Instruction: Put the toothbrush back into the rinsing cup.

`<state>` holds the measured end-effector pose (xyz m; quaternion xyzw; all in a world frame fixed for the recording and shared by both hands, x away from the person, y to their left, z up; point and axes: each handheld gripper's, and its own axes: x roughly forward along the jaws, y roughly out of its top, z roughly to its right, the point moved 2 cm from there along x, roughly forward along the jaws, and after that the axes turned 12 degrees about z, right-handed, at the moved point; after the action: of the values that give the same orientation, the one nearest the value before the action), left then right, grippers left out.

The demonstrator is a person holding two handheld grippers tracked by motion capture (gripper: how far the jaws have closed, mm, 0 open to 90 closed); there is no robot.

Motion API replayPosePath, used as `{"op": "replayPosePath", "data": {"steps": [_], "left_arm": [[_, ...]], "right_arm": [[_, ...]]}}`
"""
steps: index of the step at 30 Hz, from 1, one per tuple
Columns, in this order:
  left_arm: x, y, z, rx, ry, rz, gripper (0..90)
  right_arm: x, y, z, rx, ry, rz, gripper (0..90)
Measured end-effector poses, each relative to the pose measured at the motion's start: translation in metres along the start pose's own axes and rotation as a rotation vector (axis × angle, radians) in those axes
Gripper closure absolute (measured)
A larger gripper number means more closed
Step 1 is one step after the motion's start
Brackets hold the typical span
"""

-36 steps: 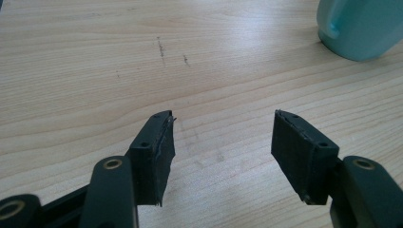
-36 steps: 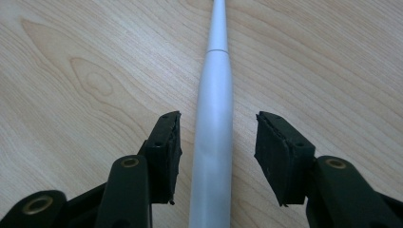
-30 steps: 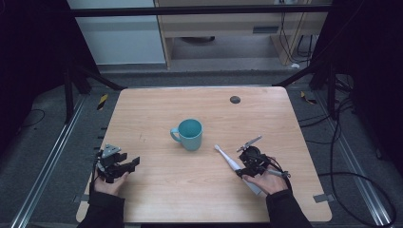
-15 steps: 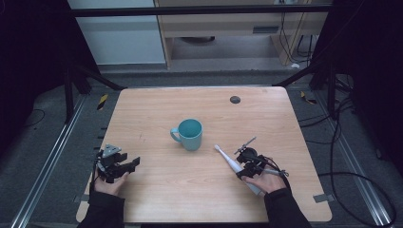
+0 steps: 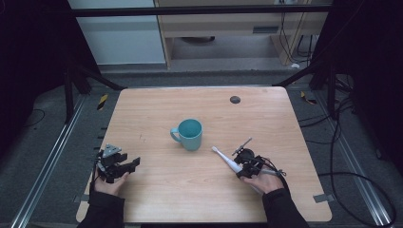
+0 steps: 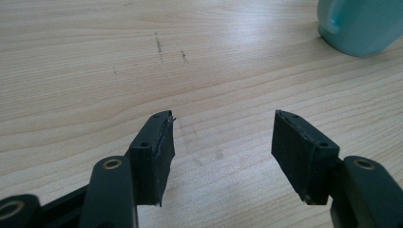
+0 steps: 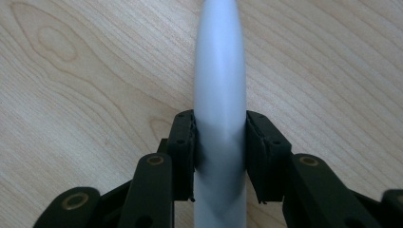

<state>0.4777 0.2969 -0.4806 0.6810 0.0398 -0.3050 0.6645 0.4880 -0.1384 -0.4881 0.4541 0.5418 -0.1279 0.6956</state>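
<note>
1. Centrally on the wooden table (image 5: pixel 157 109): teal mug (image 5: pixel 189 134), upright, handle toward the left, inside teal and seemingly empty.
2. Just right of the mug, apart from it: white toothbrush (image 5: pixel 226 159), lying slantwise, head toward the mug.
3. Clamped on the toothbrush's handle, both pads touching its sides: right gripper (image 7: pixel 220 156).
4. Low over bare wood near the table's left edge: left gripper (image 6: pixel 221 142), jaws spread wide, holding nothing.

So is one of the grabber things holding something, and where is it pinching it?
Yes. The right gripper is shut on the white toothbrush, pinching its thick handle from both sides. The left gripper is open and holds nothing.
</note>
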Motion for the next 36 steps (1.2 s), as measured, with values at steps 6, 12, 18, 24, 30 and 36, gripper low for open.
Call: {"op": "replayPosePath", "data": {"steps": [6,12,18,24,30,36], "left_arm": [[0.000,0.000,0.000,0.001,-0.001,-0.002,39.3],[0.000,0.000,0.000,-0.001,-0.001,-0.001,39.4],[0.000,0.001,0.001,-0.001,-0.002,0.002,39.5],[0.000,0.001,0.001,-0.001,-0.001,0.004,39.5],[-0.001,0.001,0.001,0.002,0.001,0.005,39.9],[-0.001,0.001,0.001,0.003,0.003,0.005,40.0]], "right_arm": [[0.000,0.000,-0.001,0.005,-0.005,0.003,66.1],[-0.003,-0.001,0.001,0.036,0.005,0.035,66.4],[-0.019,0.002,0.003,0.070,0.013,0.149,66.4],[-0.035,0.007,0.003,0.079,-0.009,0.287,66.4],[-0.044,0.012,0.005,0.121,0.000,0.420,66.4],[-0.060,0.018,0.008,0.177,0.005,0.551,66.4]]}}
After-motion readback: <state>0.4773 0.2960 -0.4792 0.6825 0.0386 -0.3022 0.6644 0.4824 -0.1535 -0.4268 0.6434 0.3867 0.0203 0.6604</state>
